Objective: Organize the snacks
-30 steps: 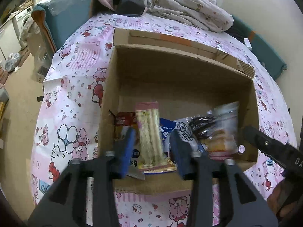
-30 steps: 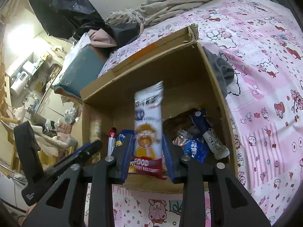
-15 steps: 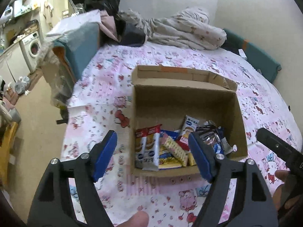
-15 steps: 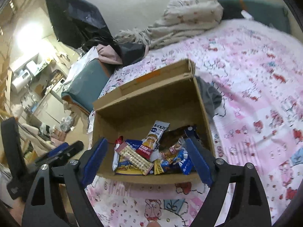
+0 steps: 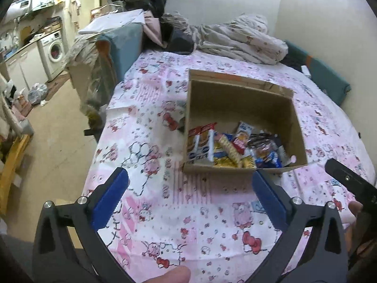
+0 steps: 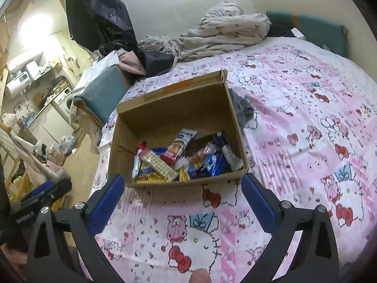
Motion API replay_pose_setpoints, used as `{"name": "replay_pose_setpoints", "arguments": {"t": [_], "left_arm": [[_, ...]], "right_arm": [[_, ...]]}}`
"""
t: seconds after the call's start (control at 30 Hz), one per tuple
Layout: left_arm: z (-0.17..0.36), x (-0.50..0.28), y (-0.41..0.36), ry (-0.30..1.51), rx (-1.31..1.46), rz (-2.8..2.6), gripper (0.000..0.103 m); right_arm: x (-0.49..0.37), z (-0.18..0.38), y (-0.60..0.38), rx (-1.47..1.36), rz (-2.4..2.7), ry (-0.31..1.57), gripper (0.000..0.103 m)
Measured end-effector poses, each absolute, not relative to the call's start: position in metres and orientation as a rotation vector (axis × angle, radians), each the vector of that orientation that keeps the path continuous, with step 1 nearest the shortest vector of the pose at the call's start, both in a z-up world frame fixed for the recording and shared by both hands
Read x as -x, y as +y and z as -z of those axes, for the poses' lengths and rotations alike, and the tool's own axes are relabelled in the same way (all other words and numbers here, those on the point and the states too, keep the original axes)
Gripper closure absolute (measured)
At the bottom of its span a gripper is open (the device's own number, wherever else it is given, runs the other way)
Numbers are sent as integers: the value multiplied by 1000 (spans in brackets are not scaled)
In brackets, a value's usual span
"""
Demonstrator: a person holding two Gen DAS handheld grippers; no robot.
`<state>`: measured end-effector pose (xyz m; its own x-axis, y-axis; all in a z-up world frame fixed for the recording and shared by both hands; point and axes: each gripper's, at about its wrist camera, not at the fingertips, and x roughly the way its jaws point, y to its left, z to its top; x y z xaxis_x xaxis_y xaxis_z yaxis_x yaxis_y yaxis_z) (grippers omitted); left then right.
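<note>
An open cardboard box [image 5: 238,99] [image 6: 174,108] stands on the pink cartoon-print bedspread. Several snack packets [image 5: 226,146] [image 6: 179,158] lie heaped in its near half, among them a pale wafer bar [image 6: 161,164] and a white-and-red packet [image 6: 180,145]. My left gripper [image 5: 188,188] hangs over the bedspread in front of the box, its jaws opening wide with nothing between the blue pads. My right gripper [image 6: 182,189] is likewise back from the box's near wall, jaws opening, nothing between them.
Crumpled bedding [image 5: 238,37] [image 6: 223,33] is piled at the bed's far end, with a teal cushion [image 5: 325,75] by the wall. A grey cloth [image 6: 242,110] lies beside the box. Left of the bed are a teal-covered stack [image 5: 122,47], bare floor [image 5: 51,141] and a washing machine [image 5: 55,49].
Both grippers let go of their packets, which now lie in the box. Both pulled back and up from the box while their jaws spread wide.
</note>
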<state>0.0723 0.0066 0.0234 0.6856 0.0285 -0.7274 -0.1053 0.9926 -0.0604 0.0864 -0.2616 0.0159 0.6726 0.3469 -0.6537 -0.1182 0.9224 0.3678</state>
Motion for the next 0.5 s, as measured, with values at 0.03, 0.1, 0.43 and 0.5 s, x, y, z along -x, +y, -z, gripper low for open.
{"name": "replay_pose_setpoints", "arguments": {"t": [0.03,0.1,0.43,0.5], "left_arm": [[-22,-71,8,813,106,-75,0],[-19,-67,8,798,118,-64,0],[-6,-73,6,823,91,-83,0],[-8,-72,5,814,86,-84,0]], "right_arm": [[-84,-15,-259,-294,-265,792,2],[-81,-12,-252,-251,-257,792,2],[-83,-7,-236,-159,-239,786,2],[-84,-7,-235,-161,-242,786,2]]}}
